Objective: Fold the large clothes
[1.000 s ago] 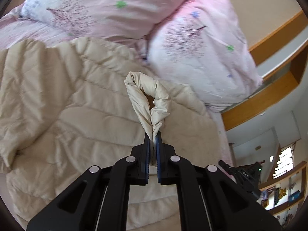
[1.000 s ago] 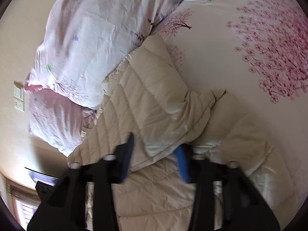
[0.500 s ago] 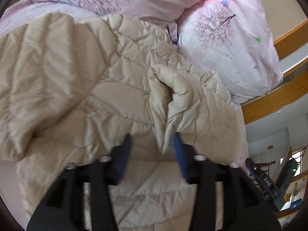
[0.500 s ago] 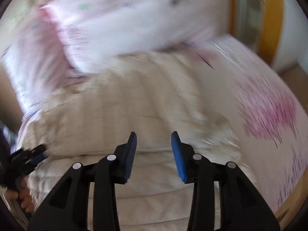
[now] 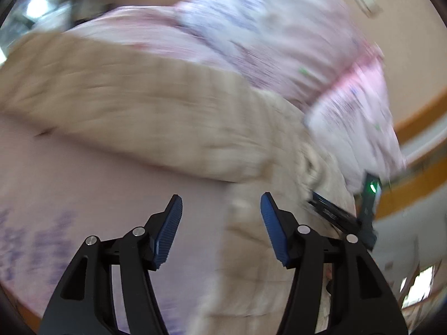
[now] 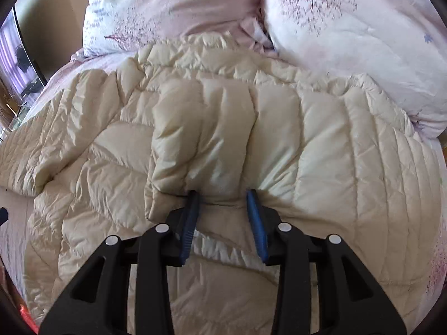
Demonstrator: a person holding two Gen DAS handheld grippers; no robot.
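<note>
Cream quilted down coat (image 6: pixel 223 128) spread rumpled on bed, one fold doubled over.

the left gripper (image 5: pixel 220 208) has let go of the pinched fold of the cream quilted coat (image 6: pixel 223 128); its jaws have just been opening and now stand wide over the pink bedsheet (image 5: pixel 92 189), with nothing between them. the right gripper (image 6: pixel 222 209) has swung round to face the pillows (image 6: pixel 349 42), its jaws parted on either side of a puffy fold lying on the coat.
</note>
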